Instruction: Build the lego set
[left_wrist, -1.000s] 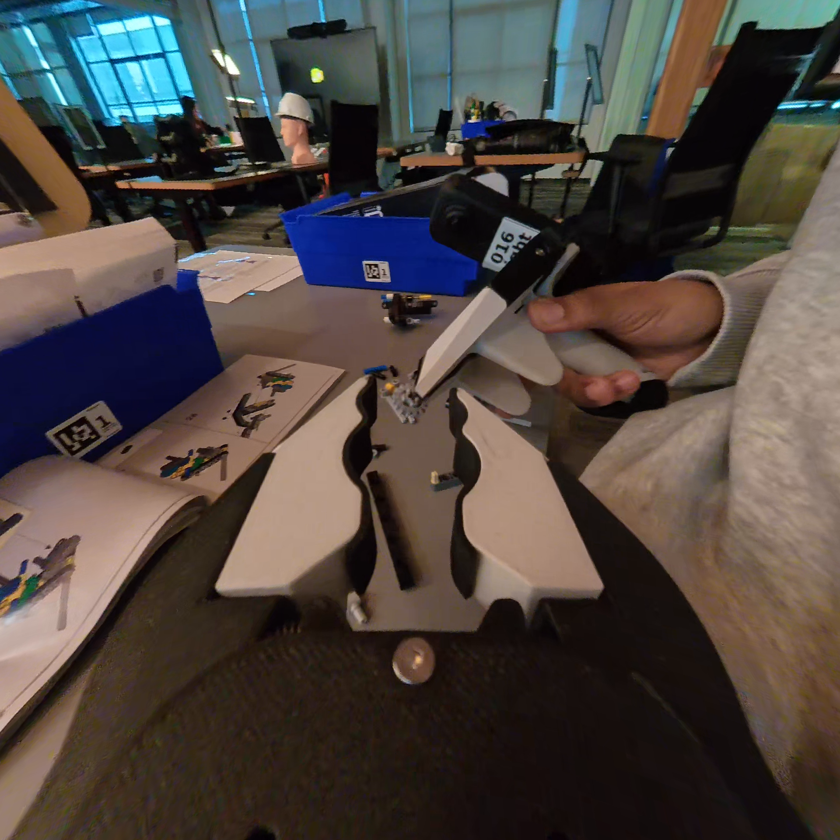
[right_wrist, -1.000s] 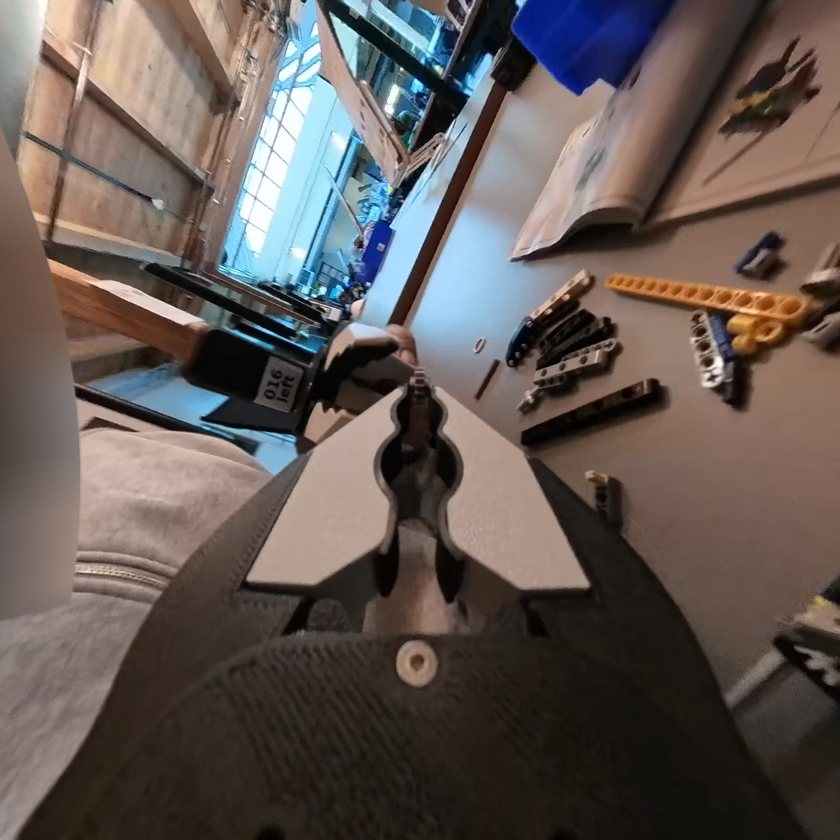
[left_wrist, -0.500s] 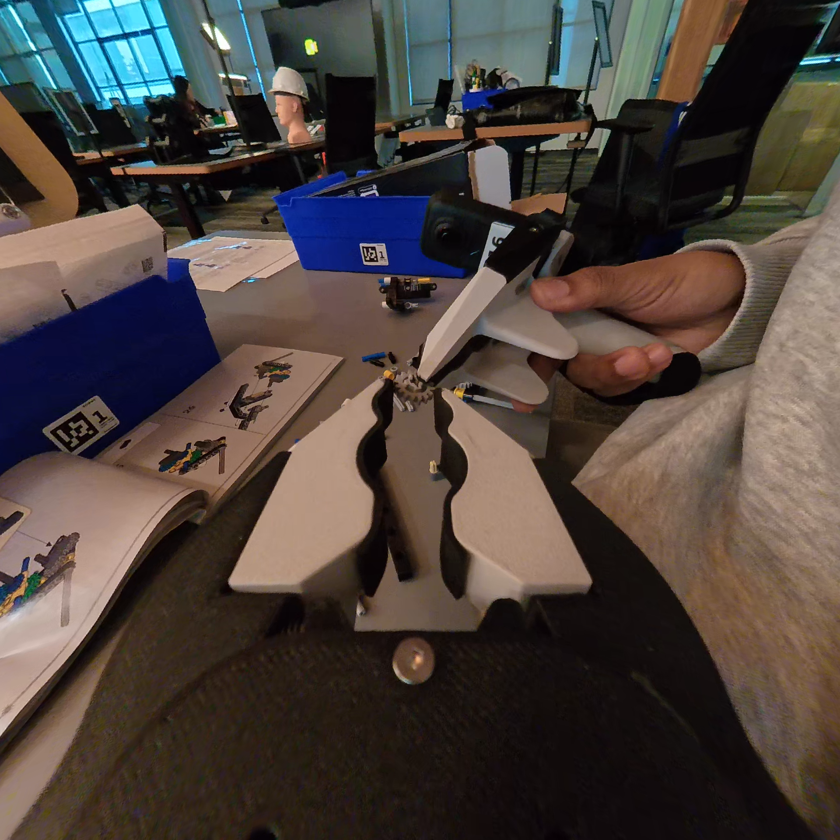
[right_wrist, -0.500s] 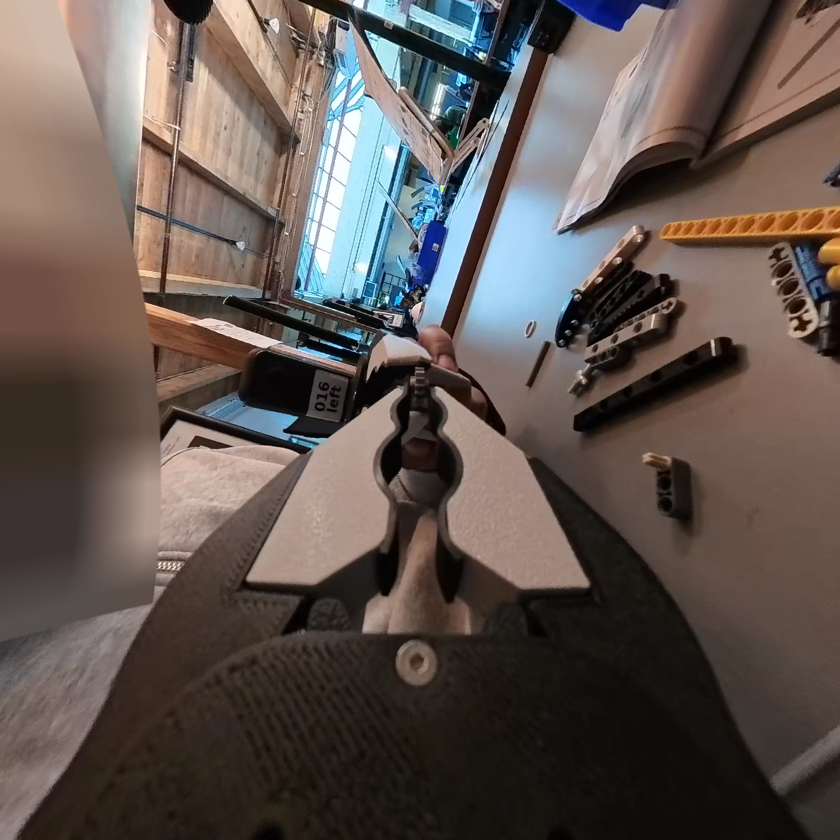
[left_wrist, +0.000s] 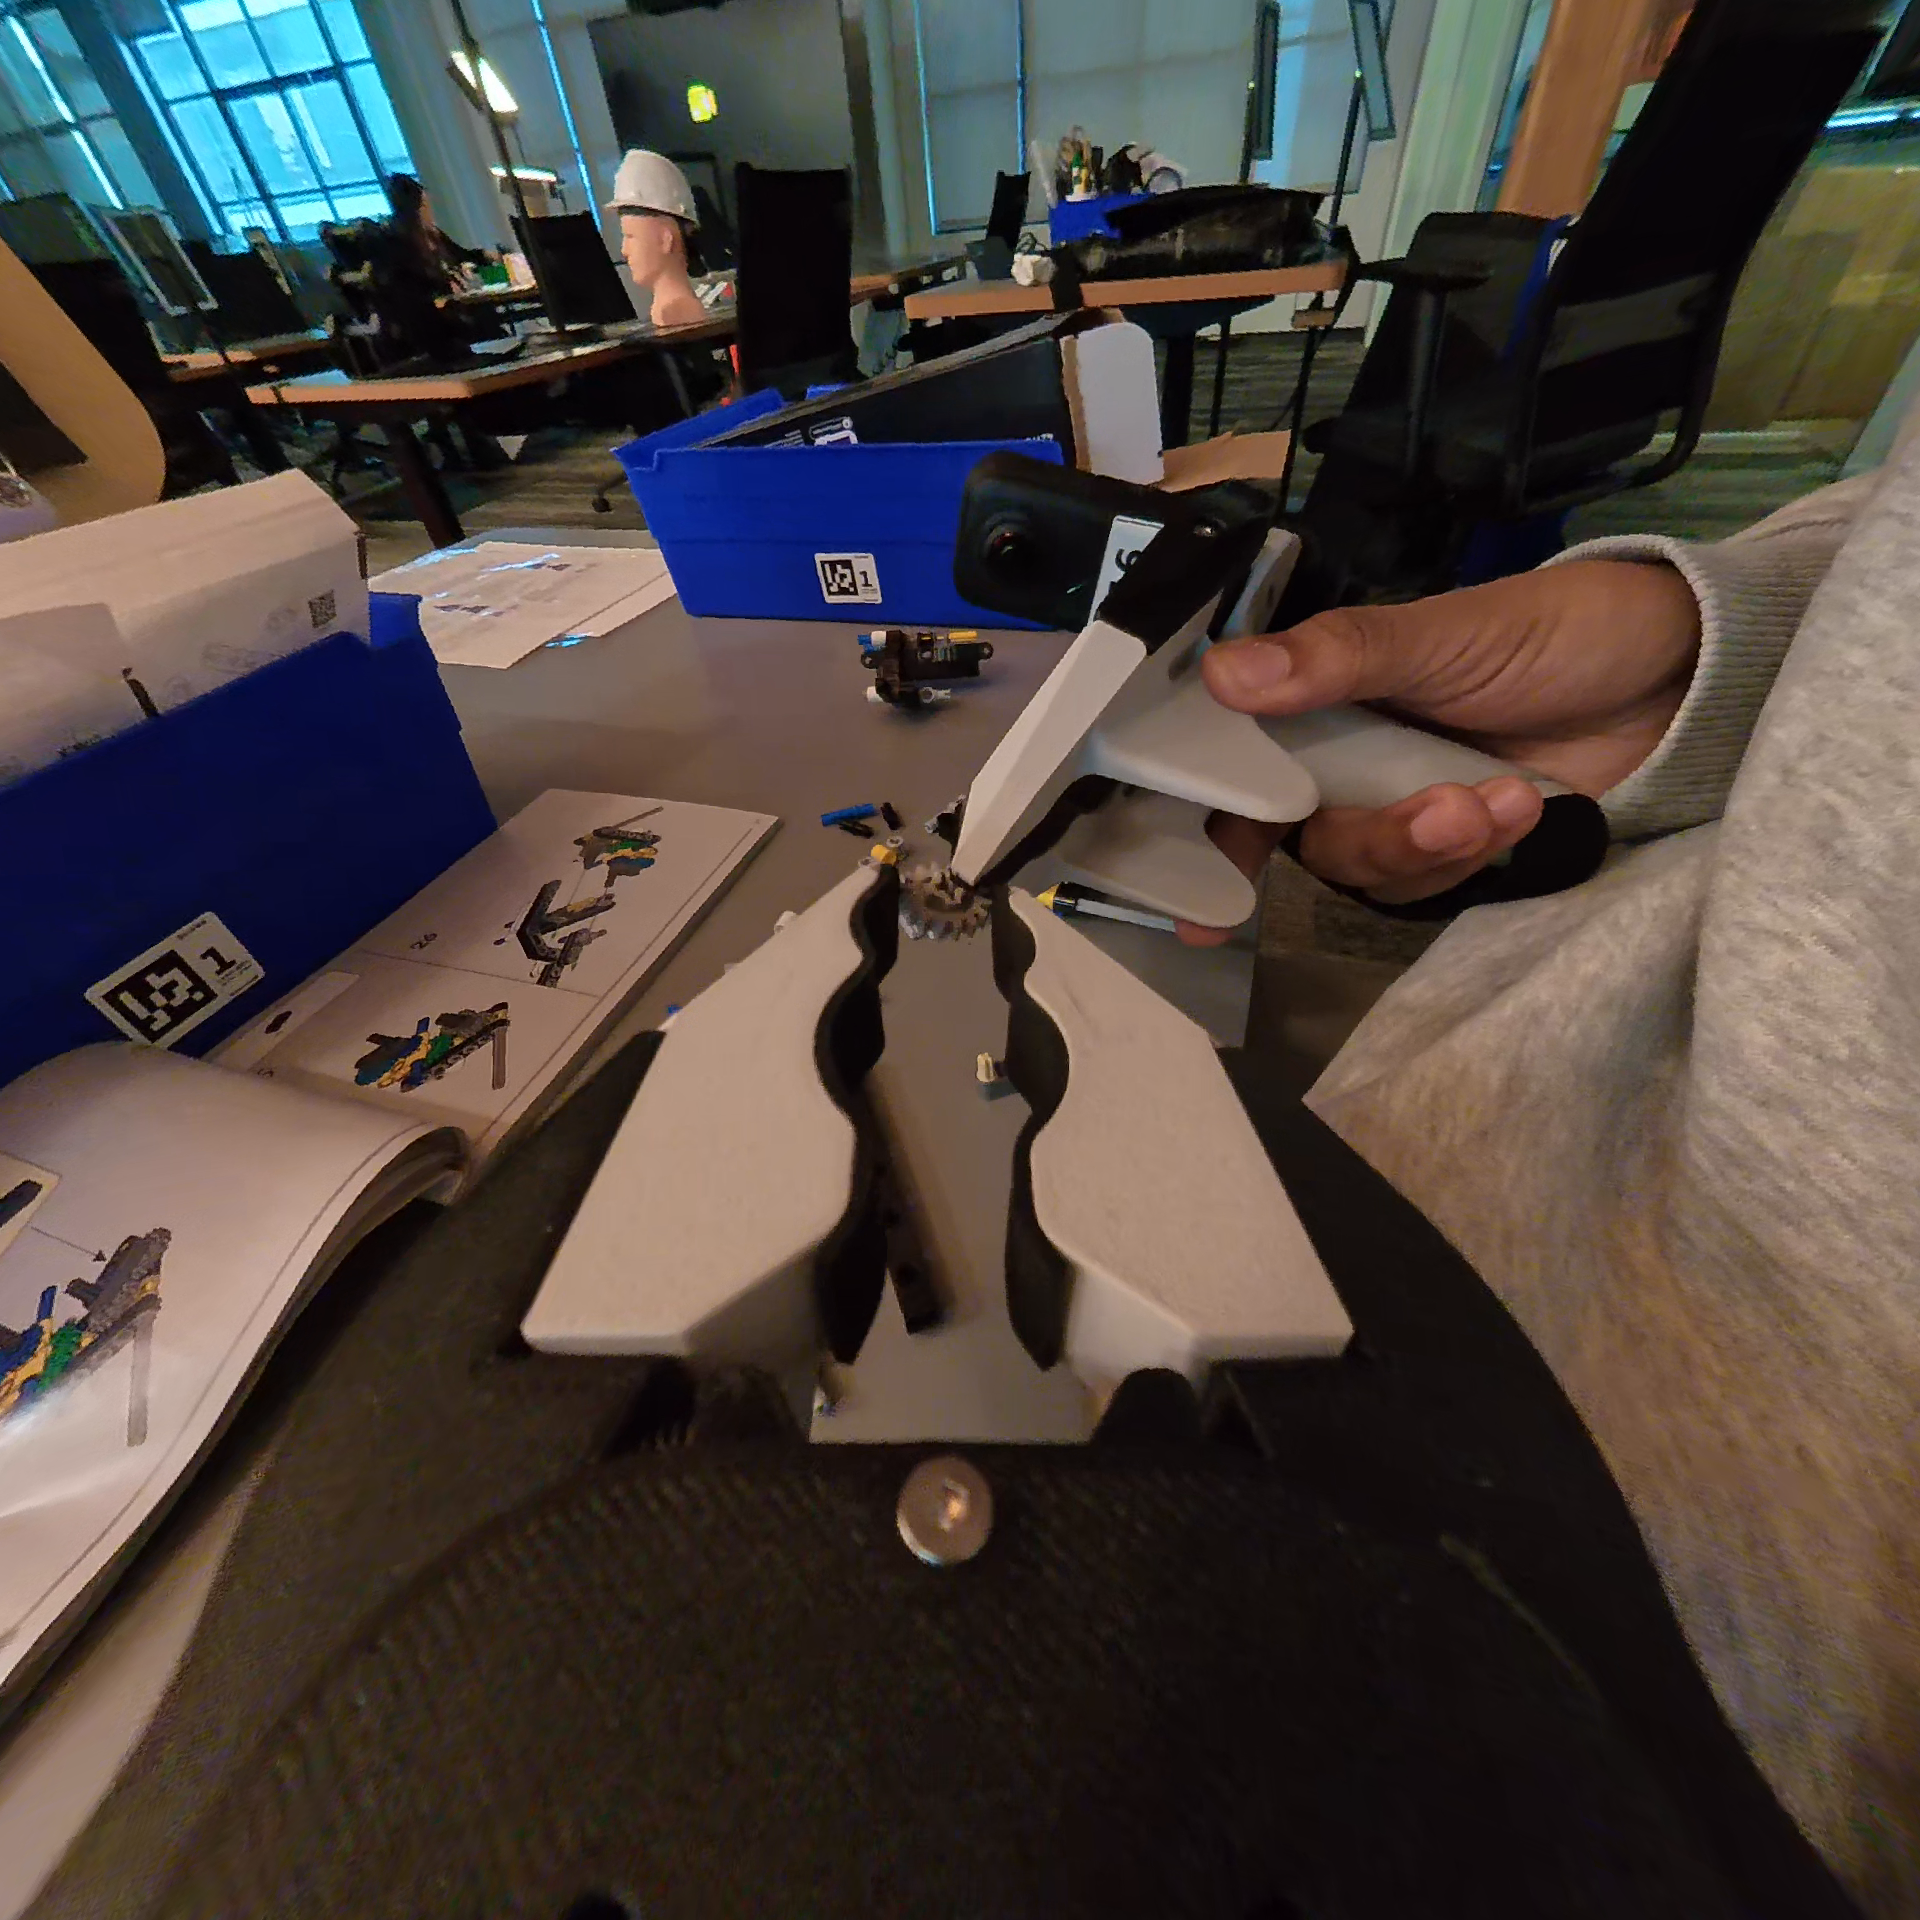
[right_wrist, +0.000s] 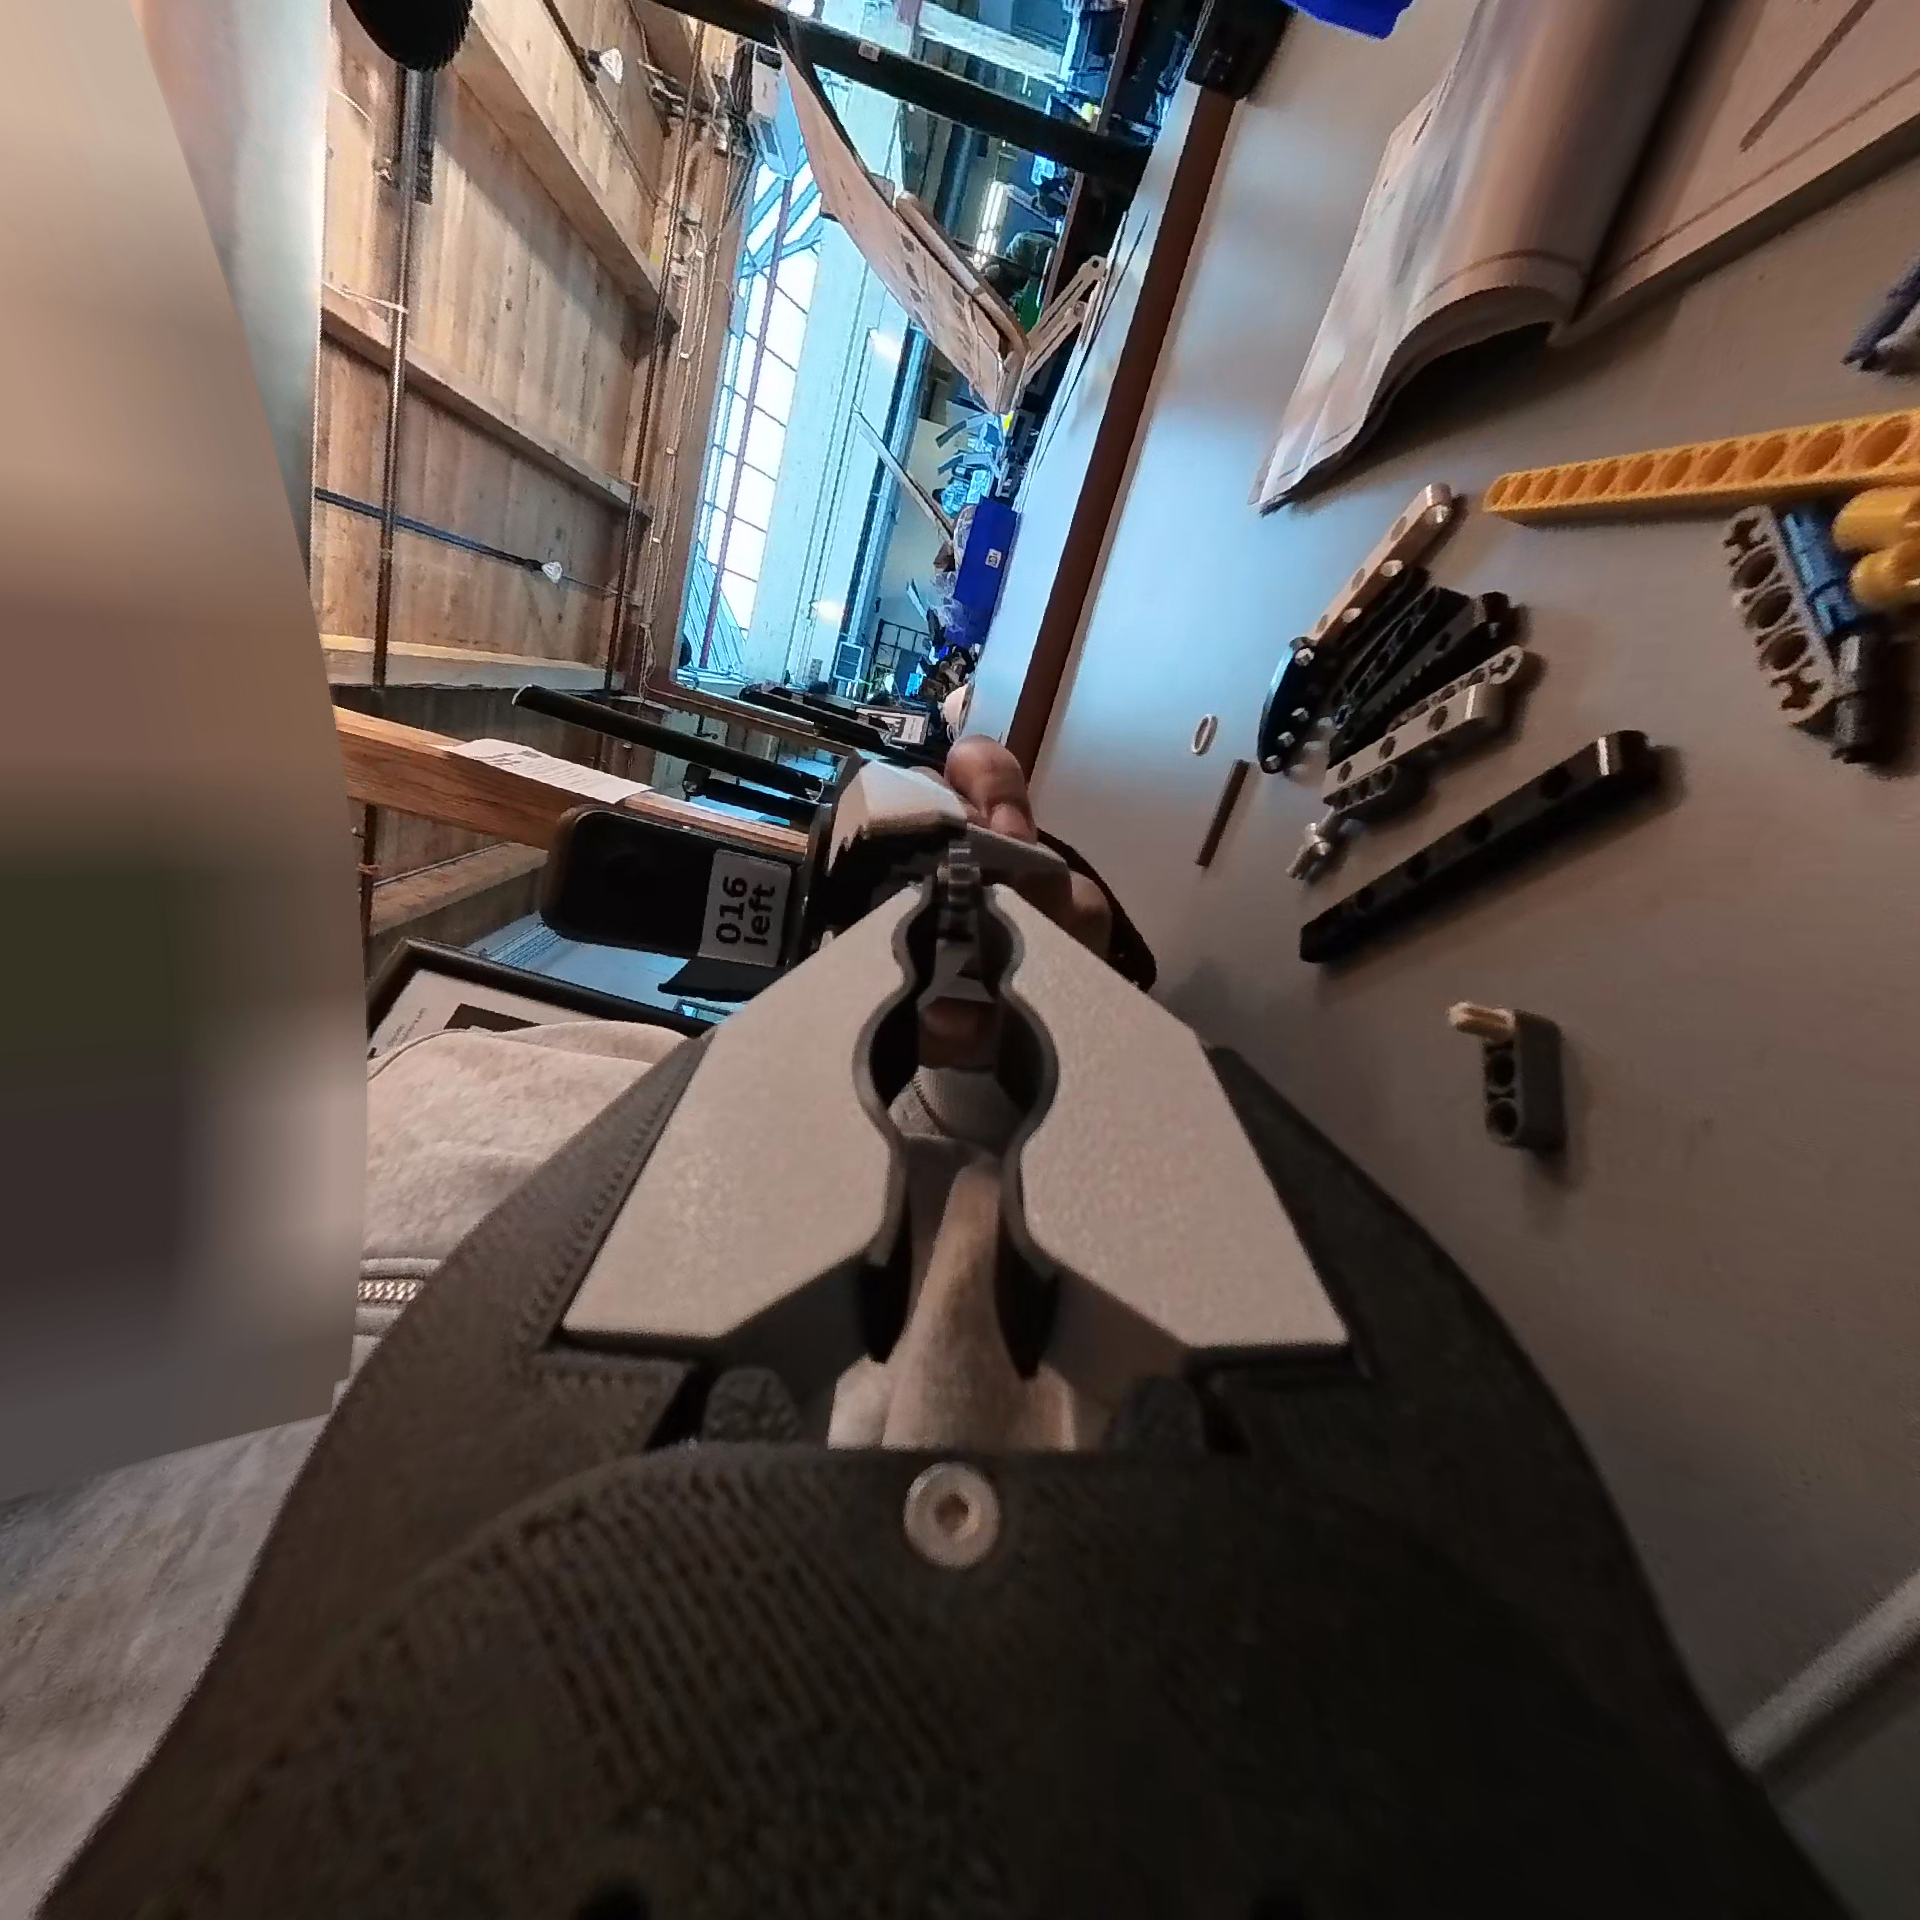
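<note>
right gripper (right_wrist: 956, 914): white two-finger tool, fingers pinched narrow on a small grey toothed lego gear (left_wrist: 943, 902), held at the very tips; centre of right wrist view, upper middle of left wrist view.
left gripper (left_wrist: 940, 914): white fingers spread, a clear gap between them, nothing held. Tips sit either side of the gear, close; can't tell if touching.
gear position: off the table, between both grippers' tips, edge-on in right wrist view.
step (judgement): hand-off or regrip of the gear between tools, before it is fitted to the build.
next move (judgement): left gripper needs to close squarely on the gear before the right one lets go. Small part, tip grip, easy to drop or twist.
loose parts: long black lego beam (right_wrist: 1475, 847), short grey connector with tan pin (right_wrist: 1519, 1075), yellow holed beam (right_wrist: 1704, 473), all on grey table (right_wrist: 1714, 1195), right side of right wrist view.
reference: open instruction booklet (left_wrist: 540, 956), left of left wrist view.
background: blue bin (left_wrist: 790, 509), upper middle.
</note>
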